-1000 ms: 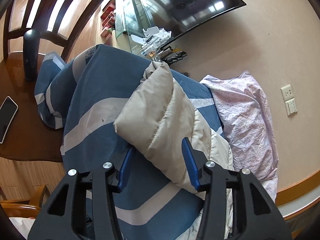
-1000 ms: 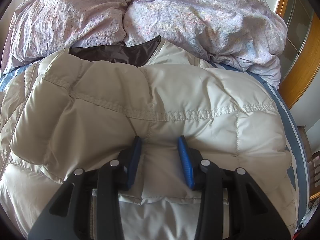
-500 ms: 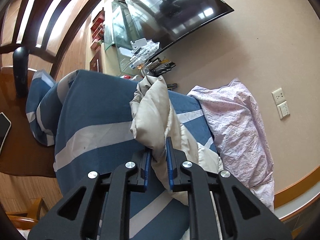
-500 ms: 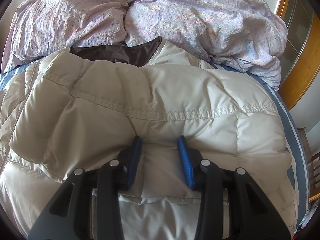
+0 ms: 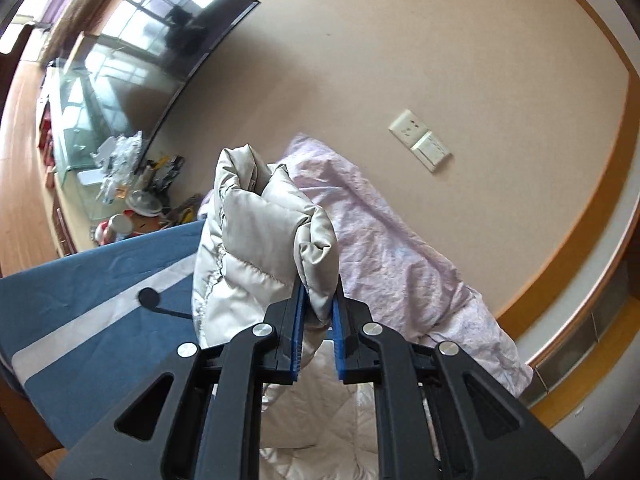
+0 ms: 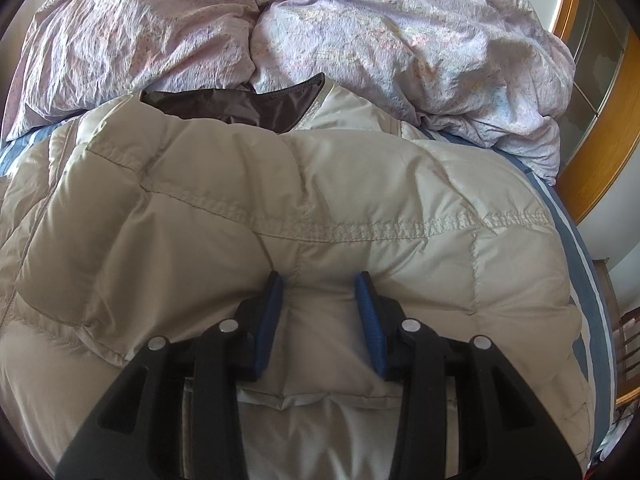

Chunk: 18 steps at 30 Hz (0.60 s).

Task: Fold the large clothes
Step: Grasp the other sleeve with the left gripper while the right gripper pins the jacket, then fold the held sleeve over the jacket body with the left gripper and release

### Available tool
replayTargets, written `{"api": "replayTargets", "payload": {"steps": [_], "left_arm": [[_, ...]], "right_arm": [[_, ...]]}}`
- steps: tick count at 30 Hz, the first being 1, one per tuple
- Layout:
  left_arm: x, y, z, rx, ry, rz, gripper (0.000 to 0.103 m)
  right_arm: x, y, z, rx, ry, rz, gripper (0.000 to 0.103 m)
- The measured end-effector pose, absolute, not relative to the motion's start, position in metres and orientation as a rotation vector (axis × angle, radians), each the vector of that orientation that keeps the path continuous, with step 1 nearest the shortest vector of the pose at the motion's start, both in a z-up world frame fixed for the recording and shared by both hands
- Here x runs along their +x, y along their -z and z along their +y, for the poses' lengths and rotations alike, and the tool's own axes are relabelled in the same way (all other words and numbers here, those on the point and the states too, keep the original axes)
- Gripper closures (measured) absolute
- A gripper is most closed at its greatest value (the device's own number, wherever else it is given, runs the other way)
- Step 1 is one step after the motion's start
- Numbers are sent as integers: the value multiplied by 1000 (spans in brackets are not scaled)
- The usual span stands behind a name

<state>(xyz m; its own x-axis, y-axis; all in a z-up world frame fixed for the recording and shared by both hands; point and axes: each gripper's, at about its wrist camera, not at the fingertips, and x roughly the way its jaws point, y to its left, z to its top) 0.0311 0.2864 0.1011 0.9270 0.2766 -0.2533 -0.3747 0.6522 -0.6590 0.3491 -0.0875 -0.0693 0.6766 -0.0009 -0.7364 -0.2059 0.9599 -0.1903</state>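
A beige quilted puffer jacket [image 6: 280,184] lies spread on the bed, its brown lining [image 6: 240,104] showing at the collar by the far edge. My right gripper [image 6: 320,292] points down onto its near part, and a thick fold of the padding is pinched between the blue pads. In the left wrist view my left gripper [image 5: 318,304] is shut on the bunched end of the jacket's sleeve [image 5: 256,232]. The sleeve is held up above the bed and droops to the left of the fingers. The rest of the jacket lies pale below the left gripper.
A crumpled pink duvet [image 6: 360,28] is piled along the far side of the jacket and against the wall [image 5: 384,240]. The blue-and-white striped bed cover [image 5: 100,288] stretches left. Beyond it stand a cluttered glass stand [image 5: 120,168] and a TV [image 5: 160,40]. Wooden trim [image 6: 592,140] borders the right.
The left gripper closed on the sleeve end and lifted it high off the bed, rolling as it rose. The right gripper and the jacket under it have not moved.
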Motion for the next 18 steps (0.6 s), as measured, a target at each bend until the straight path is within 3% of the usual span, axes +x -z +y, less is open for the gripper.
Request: {"api": "replayTargets", "payload": {"steps": [13,18], "left_arm": [[168,-123,139,-620,130,293,92],[207,-109,87,-606,222,373,92]], "right_arm": [[355,64,-95,-212,-152,865,61],[357,58,-107,-120,-219,897,52]]}}
